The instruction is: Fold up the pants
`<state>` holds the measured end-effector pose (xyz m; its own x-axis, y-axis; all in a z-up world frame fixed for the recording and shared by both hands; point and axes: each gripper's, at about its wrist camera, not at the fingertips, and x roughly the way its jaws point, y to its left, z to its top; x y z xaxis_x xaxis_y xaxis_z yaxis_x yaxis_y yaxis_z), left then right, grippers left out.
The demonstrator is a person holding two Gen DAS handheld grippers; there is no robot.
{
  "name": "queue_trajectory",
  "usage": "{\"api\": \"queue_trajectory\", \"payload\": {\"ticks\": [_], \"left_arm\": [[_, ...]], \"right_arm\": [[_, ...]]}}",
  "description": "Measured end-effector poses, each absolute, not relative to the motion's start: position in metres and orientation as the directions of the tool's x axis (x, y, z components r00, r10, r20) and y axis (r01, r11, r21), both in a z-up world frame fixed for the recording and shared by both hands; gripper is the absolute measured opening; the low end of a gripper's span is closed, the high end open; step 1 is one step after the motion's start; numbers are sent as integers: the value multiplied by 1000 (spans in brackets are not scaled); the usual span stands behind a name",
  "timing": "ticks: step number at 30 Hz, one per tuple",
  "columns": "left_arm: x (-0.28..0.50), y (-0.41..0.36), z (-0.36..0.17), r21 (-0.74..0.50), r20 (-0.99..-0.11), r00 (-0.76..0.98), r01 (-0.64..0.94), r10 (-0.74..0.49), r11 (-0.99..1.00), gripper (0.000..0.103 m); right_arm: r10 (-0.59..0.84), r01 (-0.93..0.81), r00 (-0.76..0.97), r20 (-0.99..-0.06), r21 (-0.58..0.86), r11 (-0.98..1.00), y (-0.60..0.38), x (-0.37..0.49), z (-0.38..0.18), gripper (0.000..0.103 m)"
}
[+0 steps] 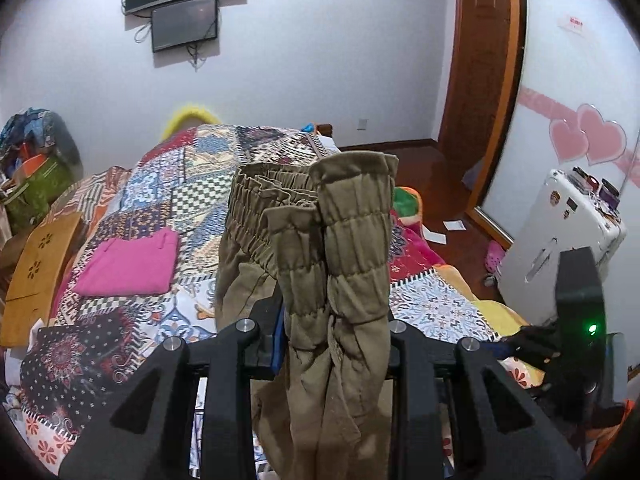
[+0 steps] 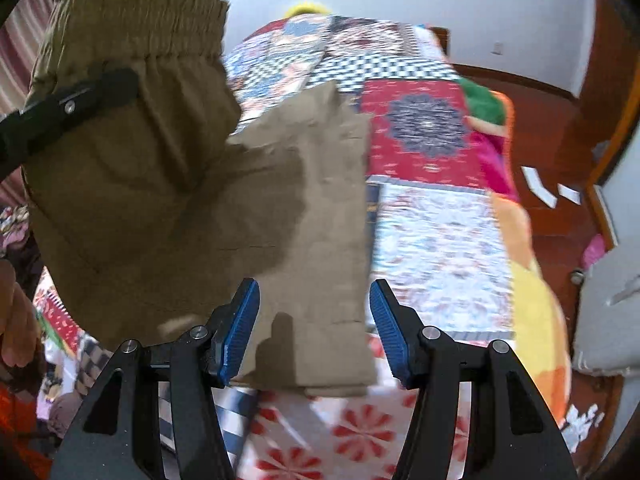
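Observation:
Olive-brown pants (image 1: 316, 264) with an elastic waistband and gathered cuffs hang bunched between the fingers of my left gripper (image 1: 332, 320), which is shut on them above the patchwork bedspread (image 1: 168, 200). In the right wrist view the pants (image 2: 168, 184) hang lifted at the left, with a lower part lying flat on the bed. My right gripper (image 2: 314, 328) is open, its blue pads (image 2: 240, 328) on either side of that flat part, empty. The left gripper's finger (image 2: 72, 108) shows against the cloth at the upper left.
A folded pink garment (image 1: 128, 268) lies on the bed at the left. A wooden board (image 1: 44, 264) leans by the bed's left side. A white suitcase (image 1: 560, 232) stands on the wooden floor at the right, near a door (image 1: 480, 52).

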<state>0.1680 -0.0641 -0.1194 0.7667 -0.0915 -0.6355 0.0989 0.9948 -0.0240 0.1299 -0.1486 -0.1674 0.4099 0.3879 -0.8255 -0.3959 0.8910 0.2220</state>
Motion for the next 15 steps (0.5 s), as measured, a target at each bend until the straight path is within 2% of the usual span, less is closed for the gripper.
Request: {"api": "queue_trajectory", "payload": {"ticks": [15], "left_arm": [[202,-123,-170,2,-784,601,252,-155,968,29]], "right_arm": [[316,-214,497,-808,239,947,-214,116,-161,54]]}}
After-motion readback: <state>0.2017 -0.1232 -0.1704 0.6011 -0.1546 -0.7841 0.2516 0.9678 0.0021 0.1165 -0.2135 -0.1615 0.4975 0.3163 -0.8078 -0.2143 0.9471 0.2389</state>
